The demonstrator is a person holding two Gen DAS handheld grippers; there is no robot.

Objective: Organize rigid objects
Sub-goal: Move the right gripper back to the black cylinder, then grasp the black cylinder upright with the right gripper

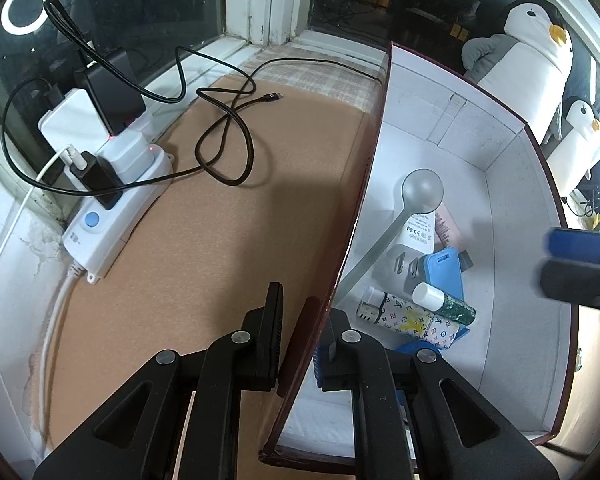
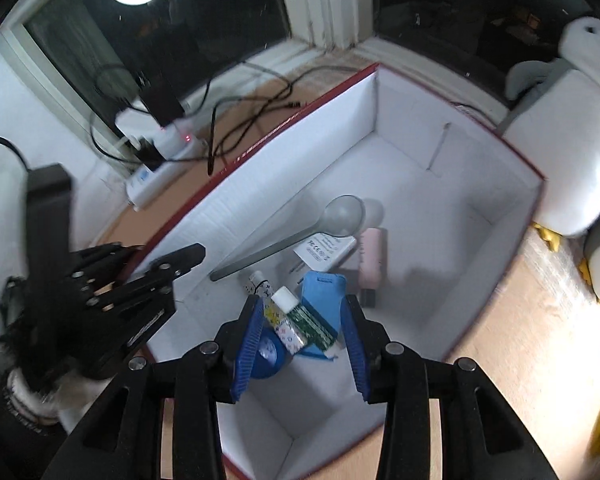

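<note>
Keep your left gripper [image 1: 300,344] clamped on the box wall [image 1: 364,184] to steady it, and lower your right gripper [image 2: 300,344] (jaws wide, empty) squarely over the small bottle [image 2: 304,320] lying inside the box.

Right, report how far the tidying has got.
Mostly done, it seems: the spoon, white adapter, blue case and small tubes lie inside the box. The left hand-held gripper straddles the box wall; the right hand-held gripper hovers open, holding nothing. No loose items visible outside.
</note>
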